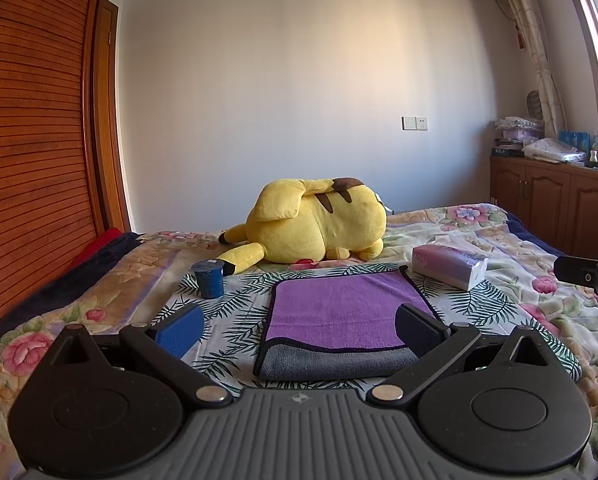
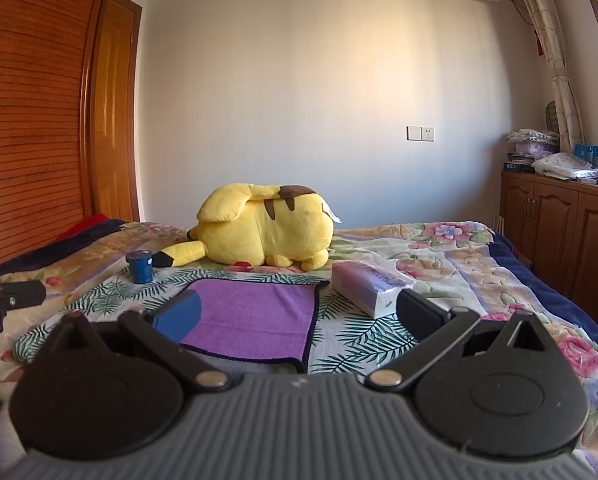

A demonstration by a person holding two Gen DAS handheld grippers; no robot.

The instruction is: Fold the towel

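A purple towel [image 1: 347, 308] with a grey underside lies folded on the leaf-print cloth [image 1: 235, 312] on the bed; the grey layer shows along its near edge. It also shows in the right wrist view [image 2: 259, 316]. My left gripper [image 1: 299, 330] is open and empty, held just in front of the towel's near edge. My right gripper [image 2: 297, 314] is open and empty, over the towel's near right corner. Part of the right gripper shows at the right edge of the left wrist view [image 1: 591, 276], and part of the left gripper at the left edge of the right wrist view [image 2: 7, 300].
A yellow plush toy [image 1: 315, 220] lies behind the towel. A blue cup [image 1: 208, 279] stands at the back left, and a tissue pack [image 1: 449, 264] lies at the back right. A wooden wardrobe [image 1: 31, 140] is on the left, cabinets [image 1: 559, 204] on the right.
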